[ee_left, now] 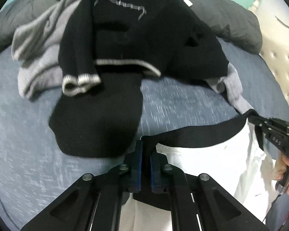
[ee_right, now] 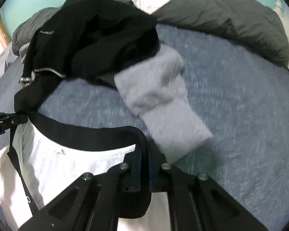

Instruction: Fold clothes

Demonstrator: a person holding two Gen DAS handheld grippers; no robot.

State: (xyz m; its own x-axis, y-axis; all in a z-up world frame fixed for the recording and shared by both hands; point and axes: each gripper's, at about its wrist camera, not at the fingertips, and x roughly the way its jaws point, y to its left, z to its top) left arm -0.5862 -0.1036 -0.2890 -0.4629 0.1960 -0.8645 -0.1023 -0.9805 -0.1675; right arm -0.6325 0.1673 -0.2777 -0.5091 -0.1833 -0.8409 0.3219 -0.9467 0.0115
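Left wrist view looks down on a bed with a blue-grey sheet (ee_left: 183,100), and right at the near edge the left gripper (ee_left: 146,148) has its jaws pressed almost together on the black waistband (ee_left: 192,136) of a white garment (ee_left: 202,165). That band runs taut across to the right edge, where the right gripper (ee_left: 260,122) pinches its other end – a bit of the person's hand (ee_left: 288,165) shows behind it. The white cloth hangs slack below the band, between the two tools.

Farther up the bed lies a heap of unfolded clothes: a black sweater (ee_left: 140,36) with pale striped cuffs on top, a grey garment (ee_left: 38,44) spilling out to its left, and a dark grey duvet (ee_left: 231,13) bunched along the far side.

Right wrist view gives the same hold from the other end. The right gripper (ee_right: 144,152) is closed down on the corner of the waistband (ee_right: 82,132), the pads nearly meeting with only the fabric between them – the white garment (ee_right: 67,165) drapes below and to the left. The left gripper (ee_right: 19,118) shows at the left edge, clamped on the far end of the band. Just beyond the right gripper's tips a light grey sleeve (ee_right: 163,100) trails out from under the black sweater (ee_right: 98,34), resting on the sheet (ee_right: 240,115).
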